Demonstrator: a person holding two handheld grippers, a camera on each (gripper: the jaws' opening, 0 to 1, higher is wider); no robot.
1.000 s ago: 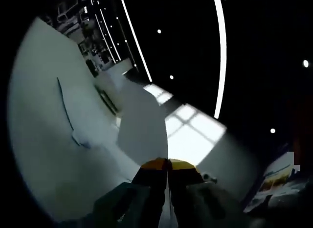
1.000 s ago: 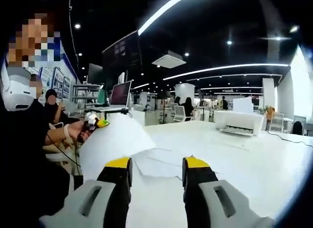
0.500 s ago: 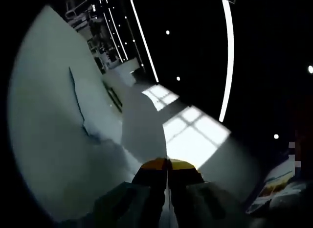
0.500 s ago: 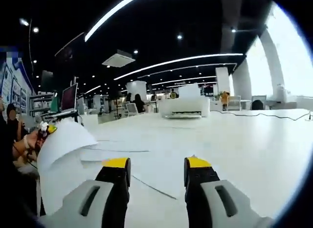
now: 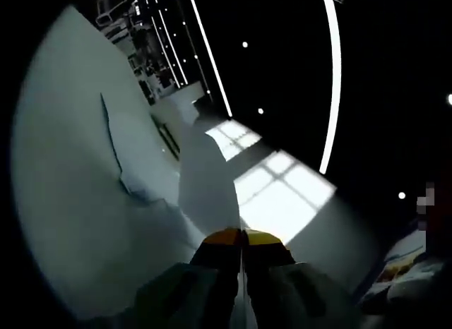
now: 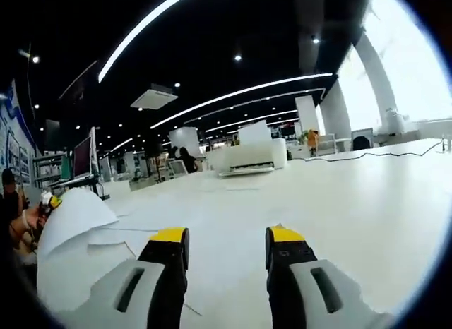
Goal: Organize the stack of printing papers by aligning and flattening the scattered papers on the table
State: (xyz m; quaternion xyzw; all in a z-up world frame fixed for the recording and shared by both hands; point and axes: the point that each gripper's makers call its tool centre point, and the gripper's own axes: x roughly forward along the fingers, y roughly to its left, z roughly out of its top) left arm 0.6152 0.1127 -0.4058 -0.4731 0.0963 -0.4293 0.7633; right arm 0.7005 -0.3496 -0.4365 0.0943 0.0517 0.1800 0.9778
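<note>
Left gripper view, jaws pinching thin curved paper — right gripper parted

No words, numbers or brand marks can be read in either view. The wall posters at the left edge of the right gripper view are too blurred to make out — the same goes for the monitor and the printer on the white table.
</note>
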